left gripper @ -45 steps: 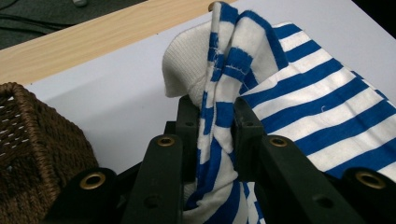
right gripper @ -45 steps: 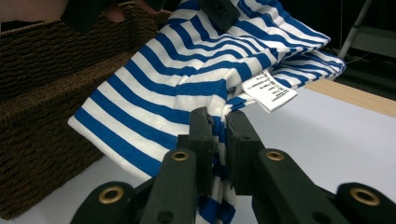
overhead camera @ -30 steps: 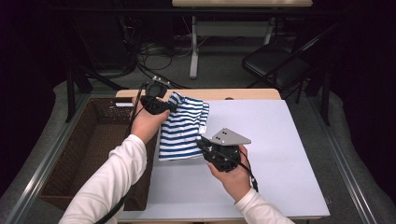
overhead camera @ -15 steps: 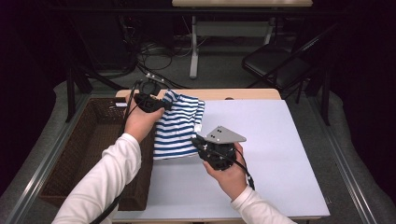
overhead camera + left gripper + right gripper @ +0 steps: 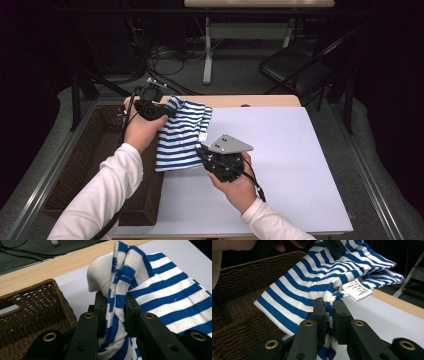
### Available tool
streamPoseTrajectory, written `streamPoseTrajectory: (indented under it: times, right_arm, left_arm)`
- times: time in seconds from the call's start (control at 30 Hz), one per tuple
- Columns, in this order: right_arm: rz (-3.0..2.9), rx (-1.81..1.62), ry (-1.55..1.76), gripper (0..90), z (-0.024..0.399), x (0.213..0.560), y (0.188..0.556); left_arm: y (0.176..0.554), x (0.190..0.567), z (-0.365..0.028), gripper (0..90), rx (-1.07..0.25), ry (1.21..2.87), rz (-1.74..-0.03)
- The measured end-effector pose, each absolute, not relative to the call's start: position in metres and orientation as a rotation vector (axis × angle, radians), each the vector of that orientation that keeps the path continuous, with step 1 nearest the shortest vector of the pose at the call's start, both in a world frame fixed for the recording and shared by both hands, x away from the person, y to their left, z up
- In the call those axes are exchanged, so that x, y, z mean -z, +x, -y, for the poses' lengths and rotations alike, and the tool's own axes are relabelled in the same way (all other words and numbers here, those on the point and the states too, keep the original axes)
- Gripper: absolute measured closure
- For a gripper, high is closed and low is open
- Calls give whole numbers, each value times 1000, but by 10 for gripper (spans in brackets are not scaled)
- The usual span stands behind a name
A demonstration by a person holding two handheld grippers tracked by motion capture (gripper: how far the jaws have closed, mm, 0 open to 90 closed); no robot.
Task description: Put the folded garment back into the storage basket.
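Note:
A blue and white striped garment (image 5: pixel 182 135) hangs folded between my two grippers, above the left part of the white table top (image 5: pixel 290 165). My left gripper (image 5: pixel 167 111) is shut on its far upper corner; in the left gripper view the bunched cloth (image 5: pixel 117 300) is pinched between the black jaws. My right gripper (image 5: pixel 202 152) is shut on the near right edge of the striped garment (image 5: pixel 312 277), just below its white care label (image 5: pixel 357 290). The garment's lower left corner hangs over the basket's rim.
A dark brown wicker basket (image 5: pixel 95 165) stands against the table's left side, right under the left hand. A wooden strip (image 5: pixel 260 101) runs along the table's far edge. Beyond it are cables, a table leg and a black chair (image 5: pixel 295 70) on the floor.
Both hands have carried the striped garment a little to the left, toward the basket, with the left hand rising slightly. Both grips have stayed shut on the cloth.

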State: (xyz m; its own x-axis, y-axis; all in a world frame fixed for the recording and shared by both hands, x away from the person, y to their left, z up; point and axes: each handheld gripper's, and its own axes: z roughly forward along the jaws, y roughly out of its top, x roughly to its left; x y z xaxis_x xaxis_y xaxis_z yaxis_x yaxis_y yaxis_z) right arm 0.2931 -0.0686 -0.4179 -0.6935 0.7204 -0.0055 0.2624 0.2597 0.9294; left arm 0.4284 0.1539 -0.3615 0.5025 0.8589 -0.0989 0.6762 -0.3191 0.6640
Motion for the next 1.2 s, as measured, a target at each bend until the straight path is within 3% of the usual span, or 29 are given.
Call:
streamPoseTrajectory:
  times: [1.2]
  right_arm:
    - [-2184,-1460,847,824,7,428,307]
  left_arm:
    - [424,367,-219,770,-402,2038,-1388]
